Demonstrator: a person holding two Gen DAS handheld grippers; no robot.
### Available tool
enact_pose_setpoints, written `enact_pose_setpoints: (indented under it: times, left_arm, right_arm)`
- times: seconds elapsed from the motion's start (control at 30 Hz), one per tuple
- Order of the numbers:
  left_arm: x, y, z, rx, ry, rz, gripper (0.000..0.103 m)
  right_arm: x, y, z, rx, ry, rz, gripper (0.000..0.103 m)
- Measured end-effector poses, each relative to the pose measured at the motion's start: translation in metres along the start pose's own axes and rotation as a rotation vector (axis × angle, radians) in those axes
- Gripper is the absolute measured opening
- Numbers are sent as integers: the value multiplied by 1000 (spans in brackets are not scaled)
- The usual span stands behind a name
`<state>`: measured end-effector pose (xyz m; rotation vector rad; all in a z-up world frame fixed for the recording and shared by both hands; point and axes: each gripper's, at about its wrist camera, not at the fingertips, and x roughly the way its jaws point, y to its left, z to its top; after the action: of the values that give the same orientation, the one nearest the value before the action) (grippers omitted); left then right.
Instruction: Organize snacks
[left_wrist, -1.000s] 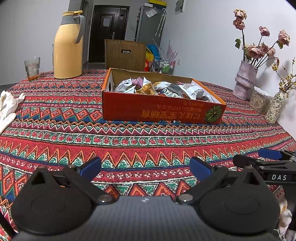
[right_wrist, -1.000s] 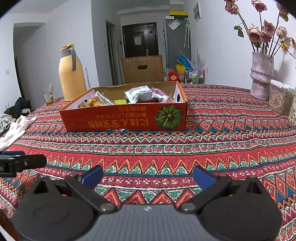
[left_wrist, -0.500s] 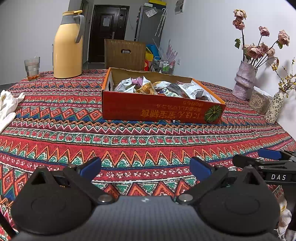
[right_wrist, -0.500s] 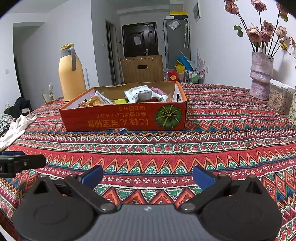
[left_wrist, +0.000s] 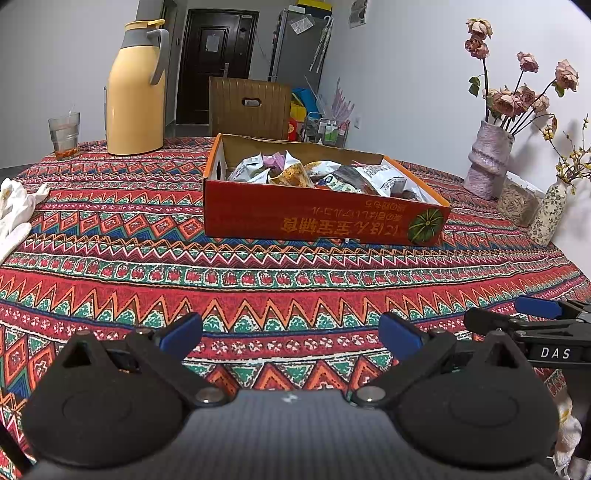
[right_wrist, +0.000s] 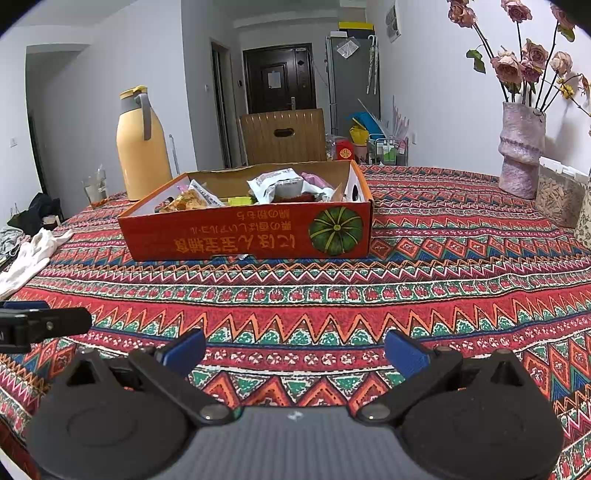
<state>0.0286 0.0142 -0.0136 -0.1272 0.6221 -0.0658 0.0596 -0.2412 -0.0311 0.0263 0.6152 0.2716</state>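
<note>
Left gripper (left_wrist: 290, 335) and right gripper (right_wrist: 295, 349) sit low at frame bottom, jaws spread wide, holding nothing, above patterned tablecloth (left_wrist: 147, 266). Red snack box (left_wrist: 317, 218), full of packets, mid-frame. Yellow thermos (left_wrist: 136, 88) upper left, flower vase (right_wrist: 521, 147) right.

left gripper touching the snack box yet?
Apart. In the left wrist view the left gripper is open over bare tablecloth, with a wide band of cloth between its fingertips and the orange snack box.
</note>
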Motion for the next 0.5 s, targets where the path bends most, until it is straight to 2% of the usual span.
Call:
enact_pose_setpoints:
  times: [0.5]
  left_arm:
    - [0, -1, -2, -2, 5, 1, 103]
  right_arm:
    - [0, 0, -1, -1, 2, -1, 103]
